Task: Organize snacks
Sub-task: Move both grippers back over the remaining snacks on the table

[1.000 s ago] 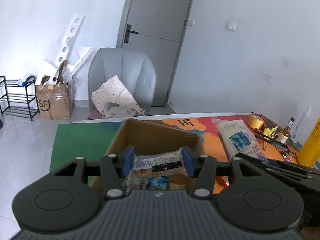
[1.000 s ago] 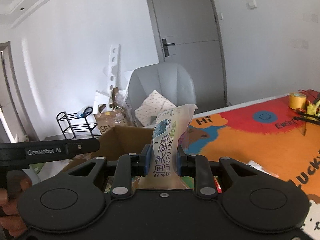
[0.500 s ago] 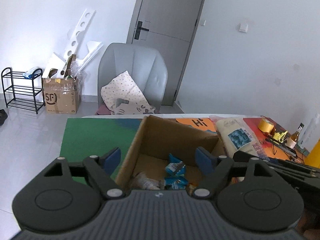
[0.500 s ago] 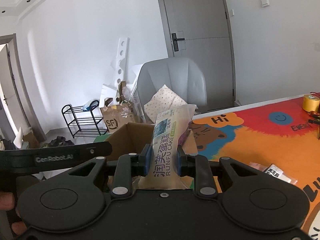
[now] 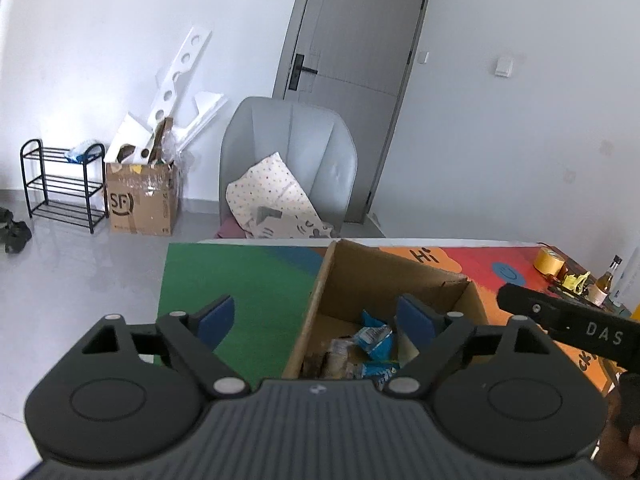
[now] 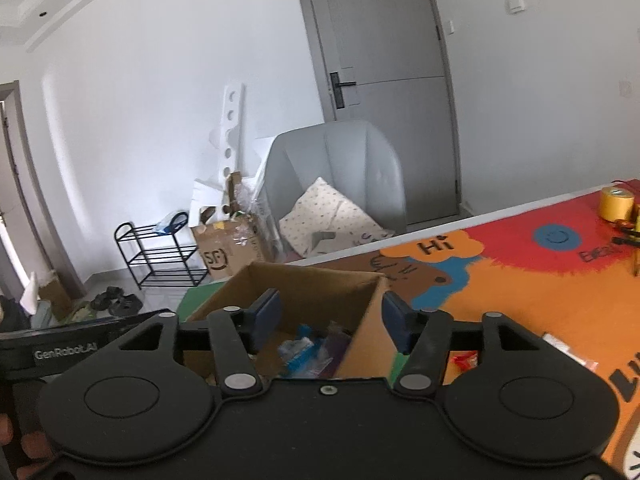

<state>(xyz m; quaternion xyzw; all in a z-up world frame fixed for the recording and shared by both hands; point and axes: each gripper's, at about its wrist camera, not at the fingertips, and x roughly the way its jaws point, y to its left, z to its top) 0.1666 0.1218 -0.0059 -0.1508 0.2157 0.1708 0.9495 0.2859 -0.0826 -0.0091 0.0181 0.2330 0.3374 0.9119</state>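
The cake bag is gone from the right gripper [image 6: 330, 318], released since a moment ago, and its jaws now stand wide and empty over the cardboard box [image 6: 362, 300]. Left gripper [image 5: 316, 320] hangs level, spread wide too, holding nothing, its right finger above the box [image 5: 384, 276]. Snack packets [image 5: 374, 338] lie inside. The box sits on a colourful mat [image 6: 520, 272]; behind it stand a grey chair [image 5: 288, 152] and a door [image 5: 352, 60].

Home: armchair [image 5: 290, 160], shoe rack [image 5: 60, 184]
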